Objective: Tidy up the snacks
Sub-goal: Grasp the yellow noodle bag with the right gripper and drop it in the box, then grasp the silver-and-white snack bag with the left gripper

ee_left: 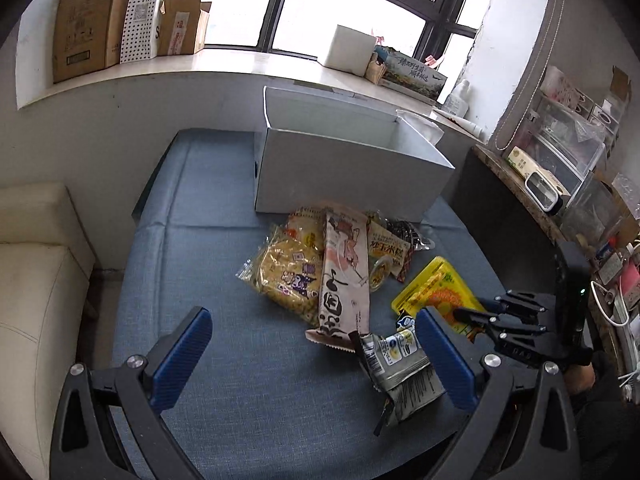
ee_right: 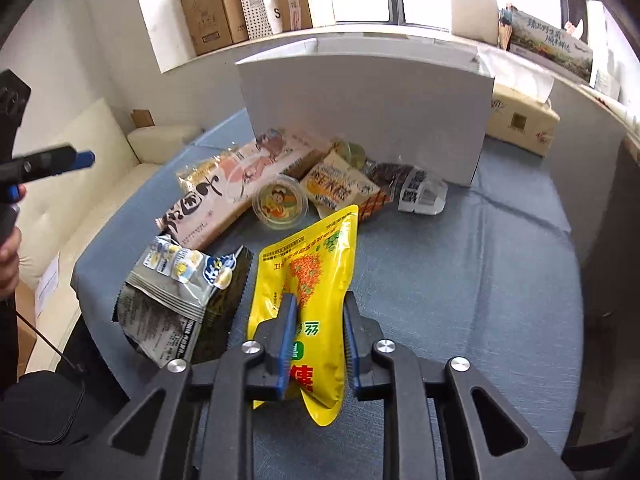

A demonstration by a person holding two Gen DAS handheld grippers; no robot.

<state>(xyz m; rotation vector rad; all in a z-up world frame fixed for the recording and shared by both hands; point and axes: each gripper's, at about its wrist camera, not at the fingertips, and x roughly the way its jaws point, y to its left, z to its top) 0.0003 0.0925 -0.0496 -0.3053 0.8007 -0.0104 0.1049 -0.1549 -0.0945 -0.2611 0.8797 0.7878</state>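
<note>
the yellow snack pouch (ee_right: 310,280) is seen pinched near its lower end by the right gripper (ee_right: 318,344) at the bottom centre of the right wrist view; in the left wrist view that grip is largely hidden at lower right. the left gripper (ee_left: 316,360) is held spread wide above the blue cushion (ee_left: 224,400). only the left wrist view shows into the white box (ee_left: 348,172), upper centre. the grey packet (ee_left: 400,364) lies at lower centre, print unreadable.
</note>
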